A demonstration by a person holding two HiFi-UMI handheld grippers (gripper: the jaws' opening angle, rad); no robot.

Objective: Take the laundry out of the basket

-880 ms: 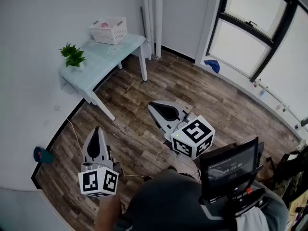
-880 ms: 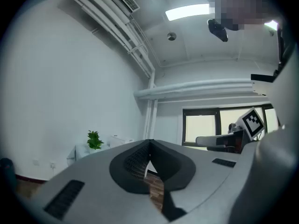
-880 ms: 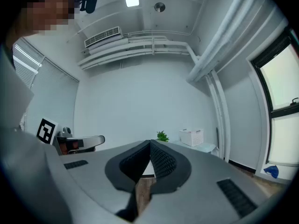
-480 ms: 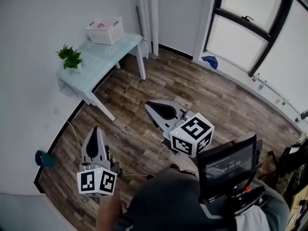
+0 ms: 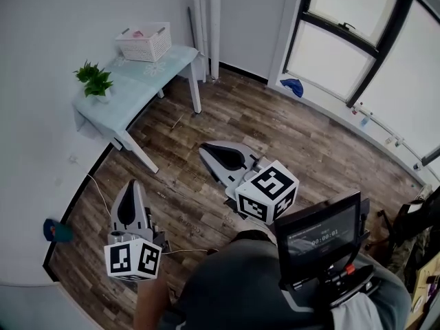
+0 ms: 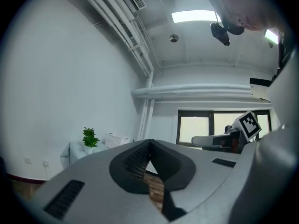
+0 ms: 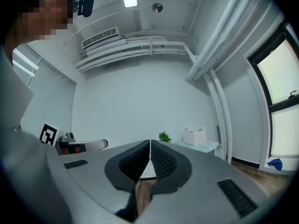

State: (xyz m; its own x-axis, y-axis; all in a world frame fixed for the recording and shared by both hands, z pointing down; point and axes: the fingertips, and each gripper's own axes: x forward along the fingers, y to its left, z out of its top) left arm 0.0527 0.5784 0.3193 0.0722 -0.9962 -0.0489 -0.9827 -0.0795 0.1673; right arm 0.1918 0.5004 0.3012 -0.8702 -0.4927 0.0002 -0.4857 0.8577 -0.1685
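A white slatted laundry basket [image 5: 144,41] stands at the far end of a pale table [image 5: 130,91], with something pink showing in it. It also appears small in the distance as the basket [image 6: 117,139] and the basket [image 7: 194,136]. My left gripper [image 5: 128,199] hovers over the wooden floor at lower left, jaws shut and empty, left gripper [image 6: 149,146]. My right gripper [image 5: 210,151] is held mid-room, well short of the table, jaws shut with nothing between them, right gripper [image 7: 149,146].
A small green potted plant [image 5: 93,81] sits on the table's near end. A cable [image 5: 96,188] runs along the floor by the wall, near a teal object [image 5: 55,230]. A blue cloth [image 5: 292,86] lies under the windows. A screen [image 5: 317,236] is mounted at my chest.
The head view has shifted, so the table and basket sit further left and up in frame. Both grippers stay shut and hold roughly the same places relative to me.
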